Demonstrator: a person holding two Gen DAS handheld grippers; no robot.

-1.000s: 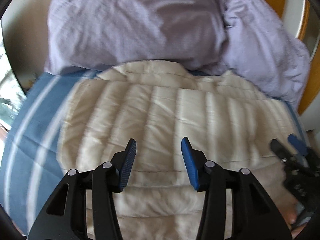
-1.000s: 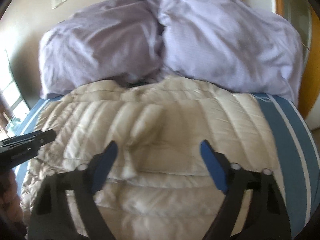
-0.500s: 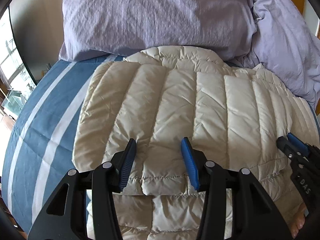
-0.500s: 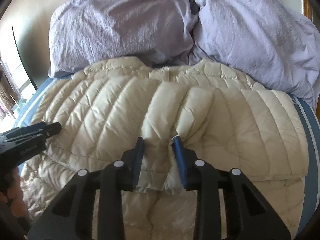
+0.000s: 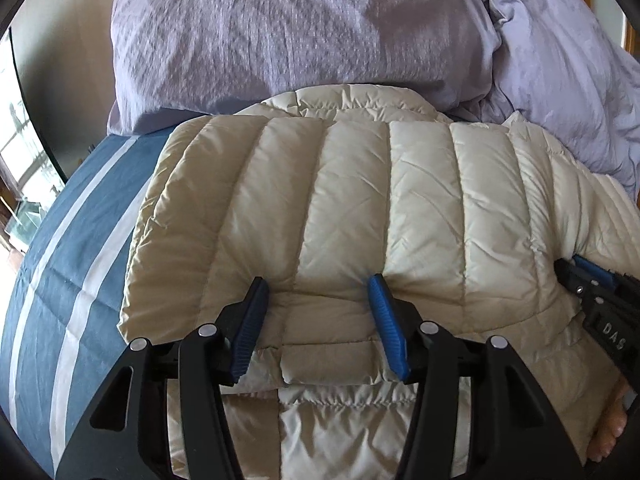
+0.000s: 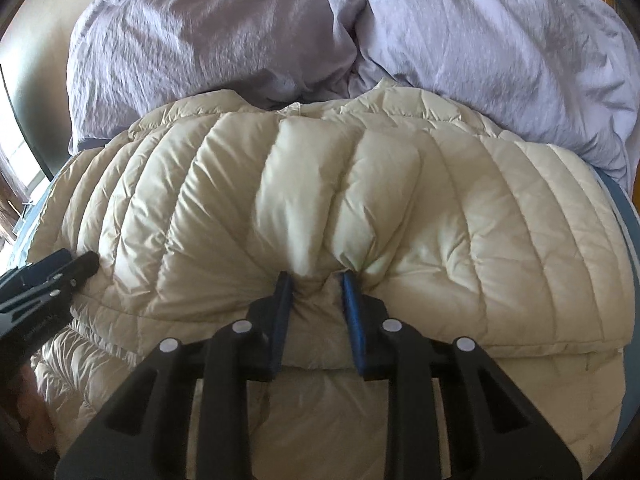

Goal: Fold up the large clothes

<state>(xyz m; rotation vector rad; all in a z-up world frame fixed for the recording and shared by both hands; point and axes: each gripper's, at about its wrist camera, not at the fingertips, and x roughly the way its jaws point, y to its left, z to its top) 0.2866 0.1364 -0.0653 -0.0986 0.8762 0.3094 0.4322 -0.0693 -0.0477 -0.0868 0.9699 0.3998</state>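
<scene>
A cream quilted puffer jacket lies folded over on the bed, its folded edge facing me; it also fills the right wrist view. My left gripper is open, its jaws pressed against the folded edge near the jacket's left side without pinching it. My right gripper is shut on a bunched fold of the jacket's edge, which puckers between the blue pads. The right gripper shows at the right of the left wrist view, the left gripper at the left of the right wrist view.
The bed has a blue sheet with white stripes. Two lilac pillows lie against the jacket's far edge. A wooden headboard edge is at the far right.
Both grippers have moved forward onto the jacket's folded edge. The right gripper went from wide open to shut on a fold; the left stayed open.
</scene>
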